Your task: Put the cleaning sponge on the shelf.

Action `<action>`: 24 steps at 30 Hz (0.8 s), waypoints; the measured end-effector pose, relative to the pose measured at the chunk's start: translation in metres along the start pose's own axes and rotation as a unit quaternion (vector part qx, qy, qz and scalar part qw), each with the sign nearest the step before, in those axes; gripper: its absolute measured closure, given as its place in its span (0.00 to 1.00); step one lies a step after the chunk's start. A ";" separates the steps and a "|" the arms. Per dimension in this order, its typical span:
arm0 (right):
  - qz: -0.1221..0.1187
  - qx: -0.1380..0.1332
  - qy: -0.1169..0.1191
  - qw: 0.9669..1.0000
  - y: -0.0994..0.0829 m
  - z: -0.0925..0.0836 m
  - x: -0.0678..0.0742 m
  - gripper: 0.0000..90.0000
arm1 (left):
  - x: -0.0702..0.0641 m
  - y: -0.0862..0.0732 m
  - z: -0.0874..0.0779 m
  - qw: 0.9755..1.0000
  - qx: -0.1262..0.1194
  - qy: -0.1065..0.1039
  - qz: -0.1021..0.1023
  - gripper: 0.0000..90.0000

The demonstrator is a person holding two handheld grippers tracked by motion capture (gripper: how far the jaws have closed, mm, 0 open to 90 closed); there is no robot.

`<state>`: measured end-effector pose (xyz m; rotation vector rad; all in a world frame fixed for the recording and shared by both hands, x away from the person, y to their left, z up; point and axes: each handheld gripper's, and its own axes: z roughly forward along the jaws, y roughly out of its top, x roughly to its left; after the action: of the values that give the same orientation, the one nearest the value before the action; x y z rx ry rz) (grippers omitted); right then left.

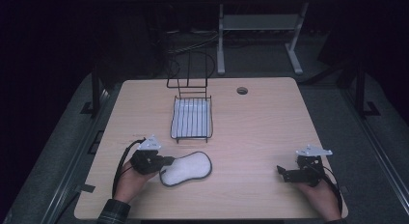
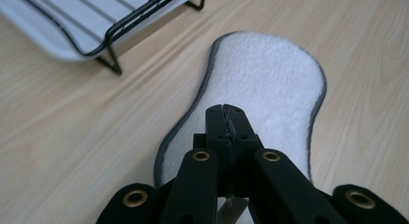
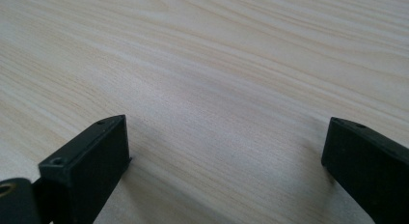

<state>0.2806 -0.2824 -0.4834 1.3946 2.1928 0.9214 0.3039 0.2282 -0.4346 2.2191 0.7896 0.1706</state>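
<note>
Left gripper (image 1: 166,161) clenched over white pad (image 1: 187,169); wire rack (image 1: 192,119) just beyond. Right gripper (image 1: 282,172) released, bare table (image 1: 260,137) ahead.

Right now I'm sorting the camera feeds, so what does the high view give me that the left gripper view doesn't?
The high view takes in the whole table, the right gripper with jaws apart, and both of the person's hands. The left gripper view adds close detail: the left gripper shut over the white fleecy pad, with its grey edging plain. Both share that pad and the wire rack on its white tray.
</note>
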 end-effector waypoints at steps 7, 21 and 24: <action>0.000 0.000 0.000 1.000 0.000 0.000 0.000 0.03 | -0.001 -0.012 0.004 1.000 0.021 -0.006 -0.004 1.00; 0.000 0.000 0.000 1.000 0.000 0.000 0.000 0.03 | -0.017 -0.030 -0.012 1.000 0.019 -0.009 -0.018 1.00; 0.000 0.000 0.000 1.000 0.000 0.000 0.000 0.03 | -0.020 -0.037 -0.018 1.000 0.018 -0.007 -0.023 1.00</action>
<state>0.2806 -0.2824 -0.4834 1.3948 2.1927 0.9214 0.2634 0.2464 -0.4457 2.2306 0.8409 0.1189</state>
